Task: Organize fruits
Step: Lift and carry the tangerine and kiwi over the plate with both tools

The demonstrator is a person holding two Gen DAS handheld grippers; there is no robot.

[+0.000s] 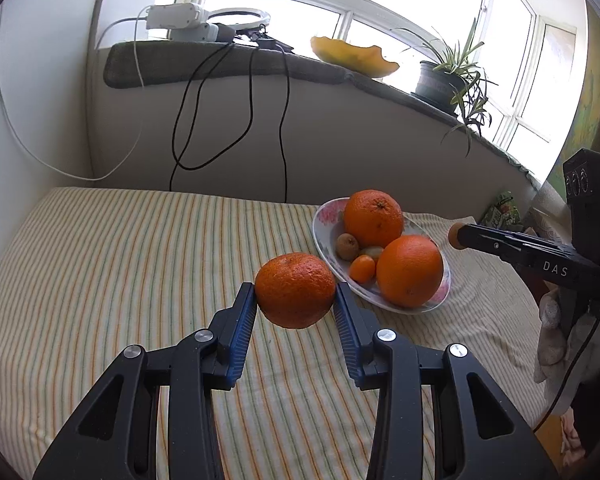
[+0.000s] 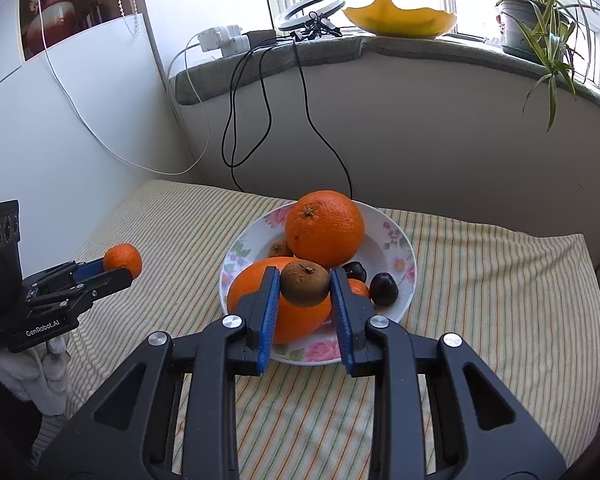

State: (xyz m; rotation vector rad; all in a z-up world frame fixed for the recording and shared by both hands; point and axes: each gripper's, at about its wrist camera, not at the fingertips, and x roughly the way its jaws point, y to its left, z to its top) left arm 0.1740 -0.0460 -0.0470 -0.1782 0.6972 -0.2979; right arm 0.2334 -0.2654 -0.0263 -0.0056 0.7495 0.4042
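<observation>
The left tongs (image 1: 295,300) grip a tangerine (image 1: 295,295) between their blue pads, holding it clear above the striped cloth (image 1: 120,264), just beside the flowered plate (image 1: 325,216). The right tongs (image 2: 305,286) are closed on a brown kiwi (image 2: 305,283), held over the plate's near side. In the plate lie two big oranges (image 2: 325,227), a small orange fruit and two dark plums (image 2: 384,289).

Each camera sits close behind its own claw and looks forward and down. Both views share the fruit plate (image 1: 324,236) at 1 o'clock and 12 o'clock, and the windowsill (image 2: 340,50).
</observation>
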